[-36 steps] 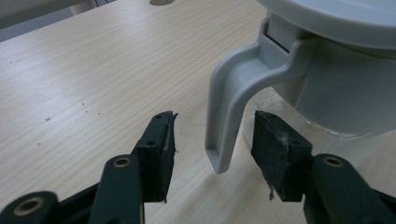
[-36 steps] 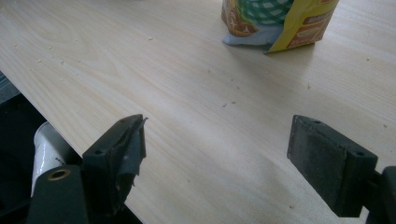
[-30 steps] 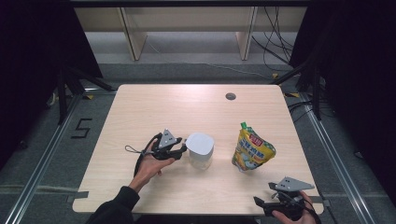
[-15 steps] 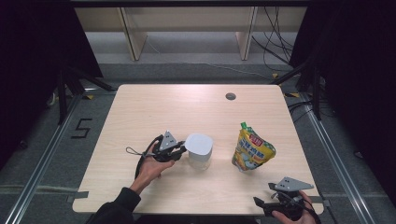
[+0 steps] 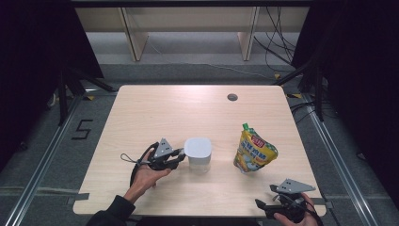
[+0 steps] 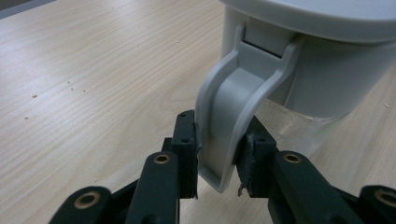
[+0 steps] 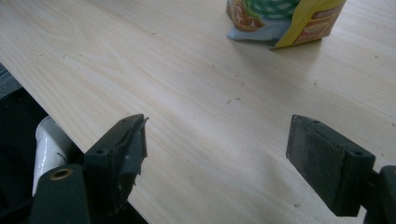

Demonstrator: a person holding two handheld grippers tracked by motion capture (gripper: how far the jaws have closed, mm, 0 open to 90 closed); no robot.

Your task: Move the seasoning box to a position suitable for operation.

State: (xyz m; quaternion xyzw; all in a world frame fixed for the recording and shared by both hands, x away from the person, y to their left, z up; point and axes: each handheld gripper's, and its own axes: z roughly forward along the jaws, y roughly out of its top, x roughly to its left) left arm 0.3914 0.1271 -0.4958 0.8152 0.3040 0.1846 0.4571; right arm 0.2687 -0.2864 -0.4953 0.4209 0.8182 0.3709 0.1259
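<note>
— How far along can the work be judged to be?

— The grasp appears to be made. In the left gripper view the grey handle (image 6: 233, 116) of the white lidded jug (image 5: 198, 154) is clamped between the two black jaws of the left gripper (image 6: 219, 158), one pad (image 6: 189, 144) pressed on each flat side. The jug is seen standing upright on the wooden table (image 5: 155, 108), so a lift, if one is intended, is judged not yet made.

— And what is left?

— Probably the carrying or tipping of the jug; which of these is meant cannot be told. The yellow spouted refill pouch (image 5: 254, 153) is untouched, standing upright to the right of the jug and well apart from it.

— Where is the jug relative to the tool?

— It is placed near the table's middle front, with its handle turned toward the left gripper (image 5: 165, 157), which is met from the left side.

— The other tool?

— The right gripper (image 5: 282, 205) is held at the table's near right edge, its jaws spread wide on nothing. The pouch (image 7: 285, 18) is shown well ahead of it.
</note>
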